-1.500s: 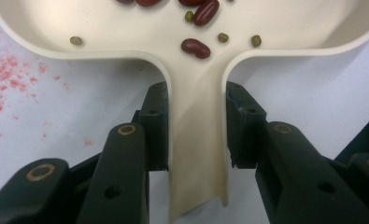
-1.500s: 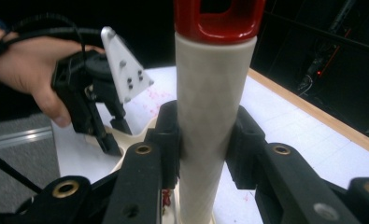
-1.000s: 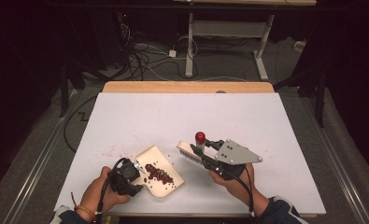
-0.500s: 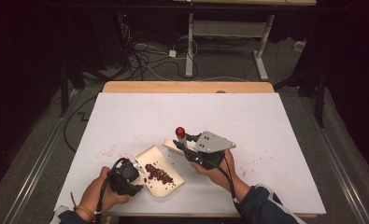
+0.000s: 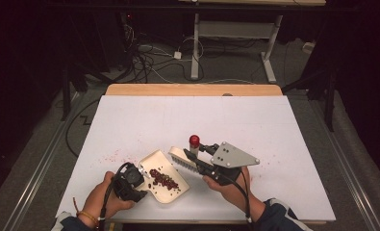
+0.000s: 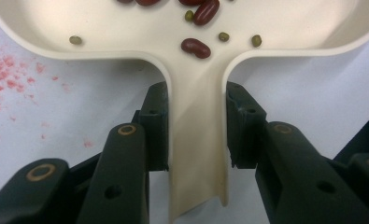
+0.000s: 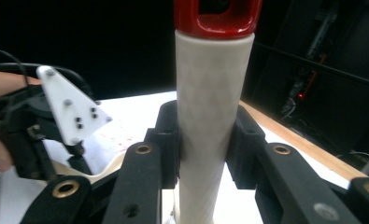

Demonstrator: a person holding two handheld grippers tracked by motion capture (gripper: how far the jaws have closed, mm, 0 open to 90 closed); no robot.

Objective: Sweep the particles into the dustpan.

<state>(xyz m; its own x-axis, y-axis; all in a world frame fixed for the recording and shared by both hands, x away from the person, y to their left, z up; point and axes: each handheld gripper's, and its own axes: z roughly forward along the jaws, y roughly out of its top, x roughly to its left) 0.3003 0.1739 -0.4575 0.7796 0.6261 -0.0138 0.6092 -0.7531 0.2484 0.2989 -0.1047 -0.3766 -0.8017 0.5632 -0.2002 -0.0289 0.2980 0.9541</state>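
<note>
A cream dustpan point(image 5: 166, 186) lies near the table's front edge with red kidney beans point(image 5: 161, 178) and a few small green ones in it. My left gripper point(image 5: 140, 179) is shut on its handle point(image 6: 198, 140); the beans point(image 6: 196, 46) lie just beyond the jaws in the pan point(image 6: 126, 28). My right gripper point(image 5: 197, 159) is shut on a hand brush, whose cream handle point(image 7: 212, 116) with a red cap point(image 5: 194, 140) points up. The bristle head point(image 5: 182, 159) hangs at the pan's far right edge. In the right gripper view the left gripper point(image 7: 32, 126) sits at the left.
The table is covered by a white sheet point(image 5: 192, 115) with a wooden strip point(image 5: 192, 89) at its far edge. Red smears and crumbs point(image 5: 113, 156) dot the sheet left of the pan, and a few point(image 5: 269, 156) lie right of my right hand. Cables and desk legs fill the floor beyond.
My right gripper swung the brush left toward the pan, then came back slightly right and nearer. The left hand and the dustpan stayed still.
</note>
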